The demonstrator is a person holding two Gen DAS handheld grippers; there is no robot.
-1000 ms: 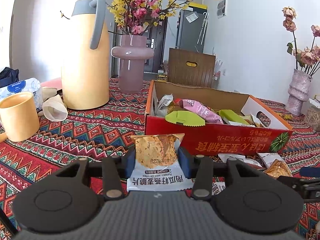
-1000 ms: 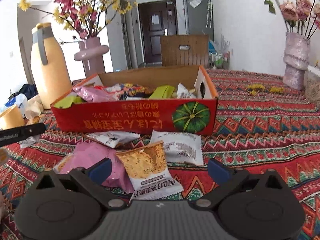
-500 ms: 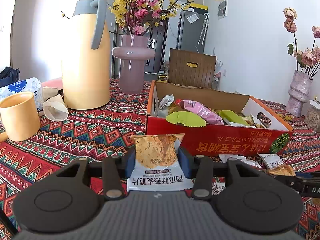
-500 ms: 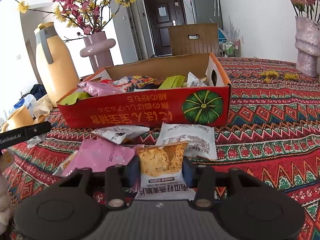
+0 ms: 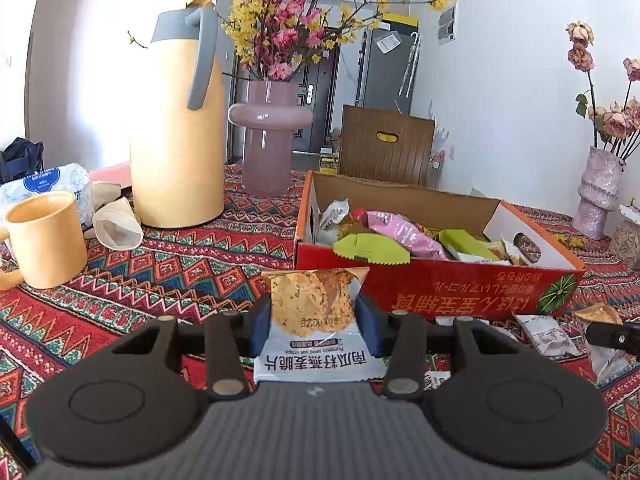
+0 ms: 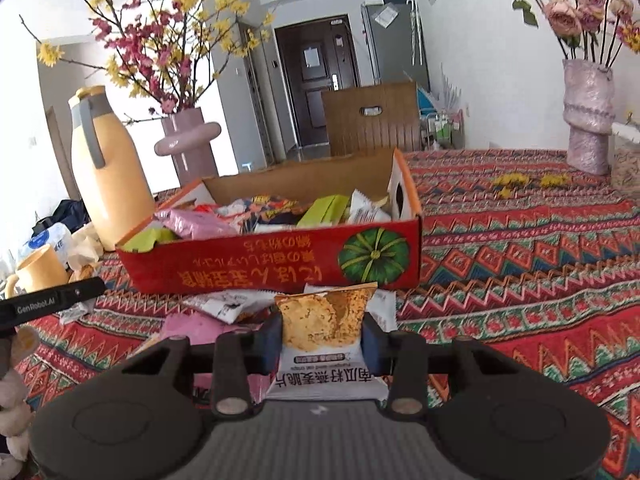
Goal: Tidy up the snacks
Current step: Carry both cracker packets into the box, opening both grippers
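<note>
Left tool (image 5: 316, 316) gripping crisp packet (image 5: 312, 308), right tool (image 6: 322, 340) just closed on, seemingly lifting, another packet (image 6: 324, 320)

We have just been closing the jaws of our right gripper (image 6: 322, 338), which stood wide apart a second ago, and its blue pads now press both sides of a pumpkin-seed crisp packet (image 6: 325, 330). That packet lay flat on the patterned cloth (image 6: 520, 280) before; now it is lifted clear, in front of the red box (image 6: 280, 268).
</note>
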